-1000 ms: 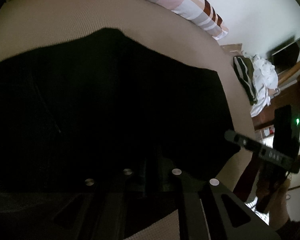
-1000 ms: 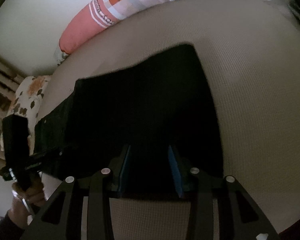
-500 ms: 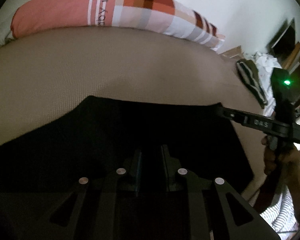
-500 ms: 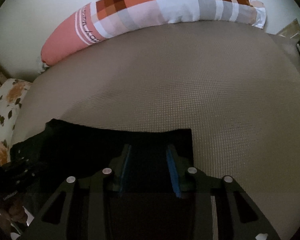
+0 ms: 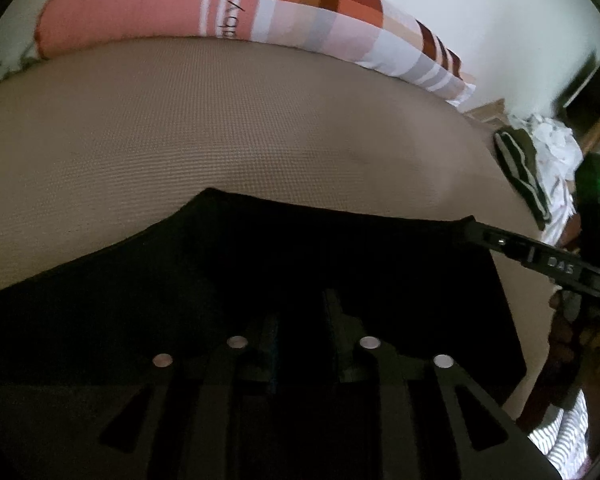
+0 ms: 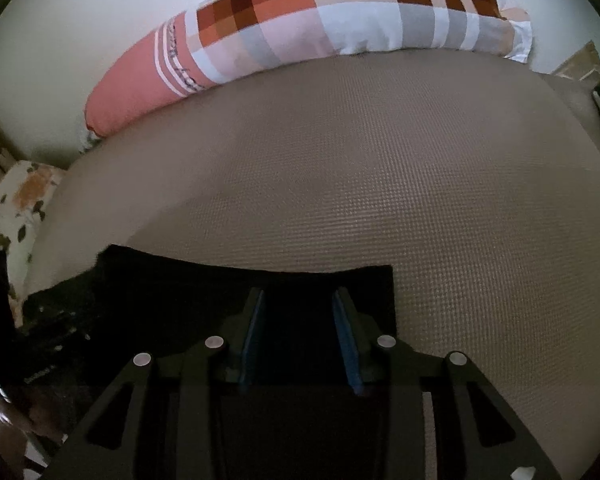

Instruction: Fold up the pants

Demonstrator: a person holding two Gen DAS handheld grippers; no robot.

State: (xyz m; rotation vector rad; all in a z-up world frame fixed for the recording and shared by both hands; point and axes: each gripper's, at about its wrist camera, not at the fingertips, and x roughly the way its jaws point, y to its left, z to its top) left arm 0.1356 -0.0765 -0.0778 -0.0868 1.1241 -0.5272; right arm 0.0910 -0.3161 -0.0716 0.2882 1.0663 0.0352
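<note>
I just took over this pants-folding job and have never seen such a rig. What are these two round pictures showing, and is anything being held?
There is no robot. A person holds a two-finger gripper in each hand, and a fisheye camera on each looks forward along its fingers. One picture comes from the left gripper, the other from the right gripper. Black pants lie flat on a beige bed, with a long checked pillow along the wall behind. The left jaws are opening over the cloth. The right pads stand apart above the pants' far edge. I see no pinch by either, though it is dark there.
</note>
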